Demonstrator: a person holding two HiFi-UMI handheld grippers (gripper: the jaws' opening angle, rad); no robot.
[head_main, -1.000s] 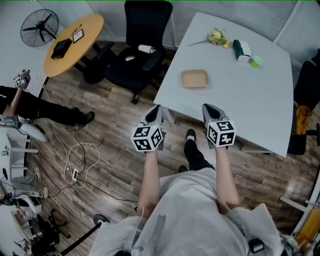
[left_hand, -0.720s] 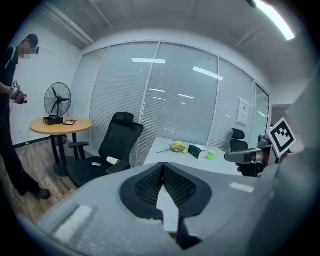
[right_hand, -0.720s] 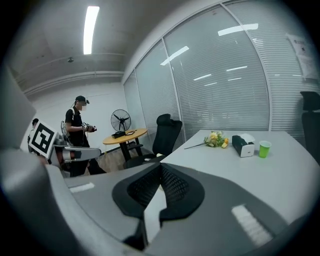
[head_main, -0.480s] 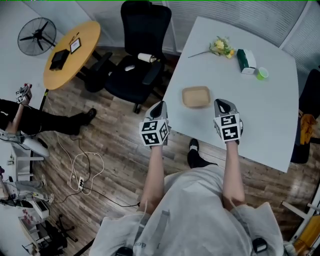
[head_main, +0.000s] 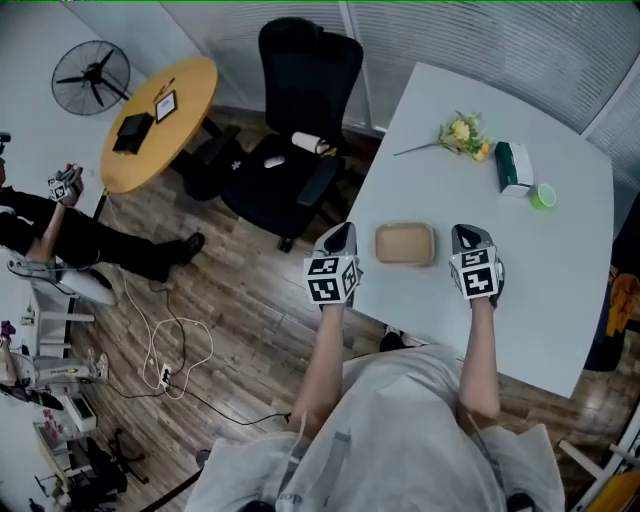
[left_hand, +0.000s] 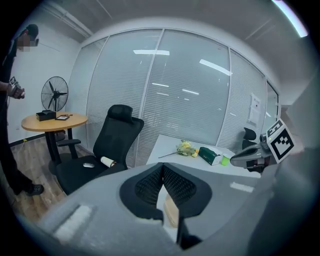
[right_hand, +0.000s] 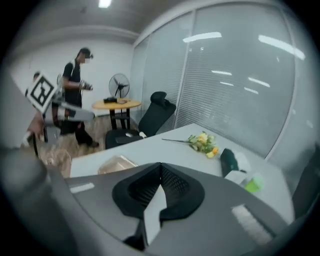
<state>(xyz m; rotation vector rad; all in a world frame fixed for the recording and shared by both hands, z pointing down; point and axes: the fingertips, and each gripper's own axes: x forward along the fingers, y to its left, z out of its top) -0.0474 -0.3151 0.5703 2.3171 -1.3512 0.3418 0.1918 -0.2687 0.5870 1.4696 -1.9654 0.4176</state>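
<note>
Both grippers are held at the near edge of the white table (head_main: 552, 280), each with its jaws pressed together on nothing. The left gripper (head_main: 339, 235) is just left of a shallow tan tray (head_main: 405, 244) and the right gripper (head_main: 469, 237) just right of it (neither touching). Yellow flowers (head_main: 462, 133) and a green box (head_main: 513, 168) lie well beyond.

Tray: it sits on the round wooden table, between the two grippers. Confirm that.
Not quite: the table is wrong. The tray sits on the white table, not the round wooden one. It does lie between the left gripper and the right gripper. The head view shows this.
</note>
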